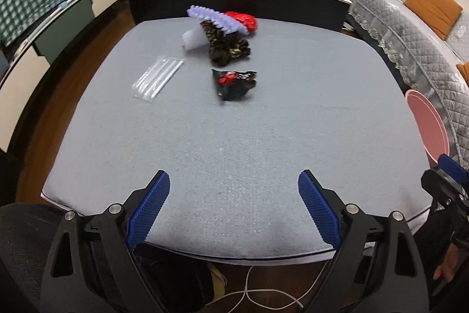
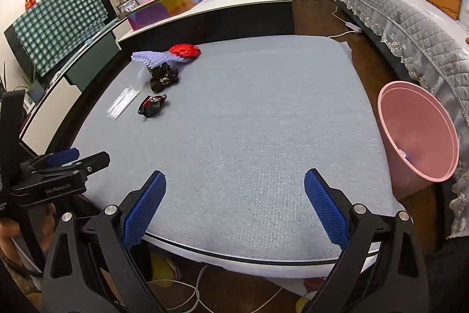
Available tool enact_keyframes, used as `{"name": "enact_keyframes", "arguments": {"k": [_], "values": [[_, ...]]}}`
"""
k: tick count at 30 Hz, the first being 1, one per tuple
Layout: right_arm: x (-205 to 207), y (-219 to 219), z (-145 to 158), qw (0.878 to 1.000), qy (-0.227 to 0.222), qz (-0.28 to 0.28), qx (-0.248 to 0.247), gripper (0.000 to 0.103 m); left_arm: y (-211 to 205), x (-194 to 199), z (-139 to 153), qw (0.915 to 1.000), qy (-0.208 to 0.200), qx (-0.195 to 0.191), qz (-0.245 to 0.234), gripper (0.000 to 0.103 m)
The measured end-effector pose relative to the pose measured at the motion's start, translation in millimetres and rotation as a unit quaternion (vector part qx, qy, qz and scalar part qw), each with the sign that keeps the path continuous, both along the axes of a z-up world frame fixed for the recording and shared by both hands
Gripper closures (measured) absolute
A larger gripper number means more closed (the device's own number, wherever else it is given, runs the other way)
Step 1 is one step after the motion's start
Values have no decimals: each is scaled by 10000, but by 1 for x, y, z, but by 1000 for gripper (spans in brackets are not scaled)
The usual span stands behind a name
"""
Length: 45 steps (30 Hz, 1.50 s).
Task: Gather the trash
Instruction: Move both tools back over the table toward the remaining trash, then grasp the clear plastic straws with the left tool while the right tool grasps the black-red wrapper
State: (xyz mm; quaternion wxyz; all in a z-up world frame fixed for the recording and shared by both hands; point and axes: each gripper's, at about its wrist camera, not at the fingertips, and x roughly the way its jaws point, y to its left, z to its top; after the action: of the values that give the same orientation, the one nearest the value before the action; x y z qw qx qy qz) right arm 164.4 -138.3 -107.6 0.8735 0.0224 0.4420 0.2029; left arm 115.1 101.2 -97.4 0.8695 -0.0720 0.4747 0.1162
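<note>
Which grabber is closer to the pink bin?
Right. The pink bin sits just beside the right gripper, off the table's right edge; the left gripper is farther over, toward the table's left.

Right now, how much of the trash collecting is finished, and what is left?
Little looks done: the pink bin holds only a small item at its bottom. Nothing is in hand; the left gripper and right gripper are open and empty. Left on the table: black wrapper, straw packet, and the far pile with a red wrapper.
</note>
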Motion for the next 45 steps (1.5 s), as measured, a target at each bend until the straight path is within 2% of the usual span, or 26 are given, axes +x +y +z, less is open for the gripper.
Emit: {"name": "enact_keyframes", "arguments": {"k": [3,15,20,26,31,34,36,37,39,43,45], "values": [[0,1,-4,10000,32,-3,-35,9,3,0,1,10000,-69,-28,54,17],[0,5,-7,10000,6,40,-3,9,4,6,-5,9999,83,-6,131,17],[3,12,-5,9999,7,132,-63,9,33,13,7,9981,202,91,567,17],[17,34,2,9994,39,314,-148,9,90,30,43,9943,-19,409,985,17],[47,84,0,9985,206,493,-103,9,139,54,60,9892,-214,439,1380,17],[68,129,-7,9968,234,735,-200,9,165,58,51,9824,-333,499,1772,16],[79,156,-15,9953,267,879,-302,9,180,59,38,9770,-155,449,2080,17],[82,164,-18,9949,282,912,-337,9,192,59,32,9750,20,241,2208,17],[95,192,-32,9928,374,1038,-462,9,205,58,32,9724,-19,27,2334,16],[112,228,-58,9903,433,1108,-723,9,229,49,33,9620,-45,151,2725,16],[120,241,-73,9895,438,1064,-875,9,239,48,29,9593,2,-46,2824,17]]}}
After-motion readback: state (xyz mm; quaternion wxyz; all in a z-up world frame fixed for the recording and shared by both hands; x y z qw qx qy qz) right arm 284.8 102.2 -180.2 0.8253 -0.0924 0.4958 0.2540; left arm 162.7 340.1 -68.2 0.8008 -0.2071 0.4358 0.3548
